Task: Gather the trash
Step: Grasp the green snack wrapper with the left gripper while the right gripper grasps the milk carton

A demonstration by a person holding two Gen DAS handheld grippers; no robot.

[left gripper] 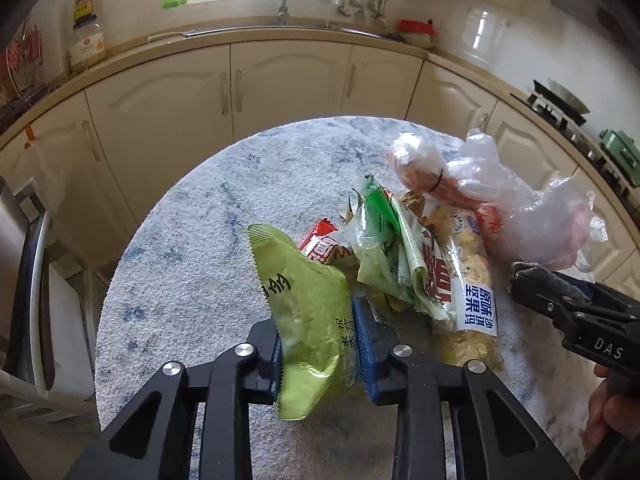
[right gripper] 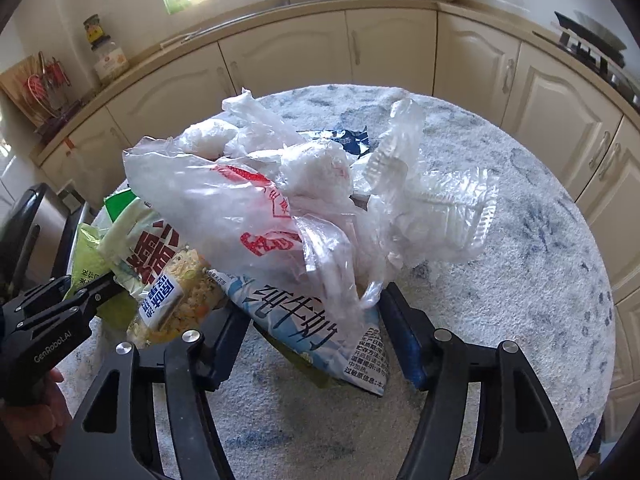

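My left gripper [left gripper: 318, 344] is shut on a green snack wrapper [left gripper: 308, 312] and holds it over the round blue-and-white table [left gripper: 192, 248]. A pile of trash lies to its right: a green-and-white wrapper [left gripper: 384, 256], a small red wrapper [left gripper: 326, 248], a nut-bar packet [left gripper: 470, 280] and white plastic bags [left gripper: 496, 196]. My right gripper [right gripper: 312, 320] is open, its jaws on either side of a milk pouch [right gripper: 316, 328] under a white plastic bag with red print [right gripper: 248, 208]. Clear plastic trays [right gripper: 436, 208] lie behind. It also shows in the left wrist view [left gripper: 520, 276].
Cream kitchen cabinets [left gripper: 280, 80] curve behind the table, with a sink and tap [left gripper: 283, 4] under a window. A jar [left gripper: 86, 44] stands on the counter at the left, a stove with a pan [left gripper: 560, 104] at the right. A dark chair [left gripper: 36, 280] stands left of the table.
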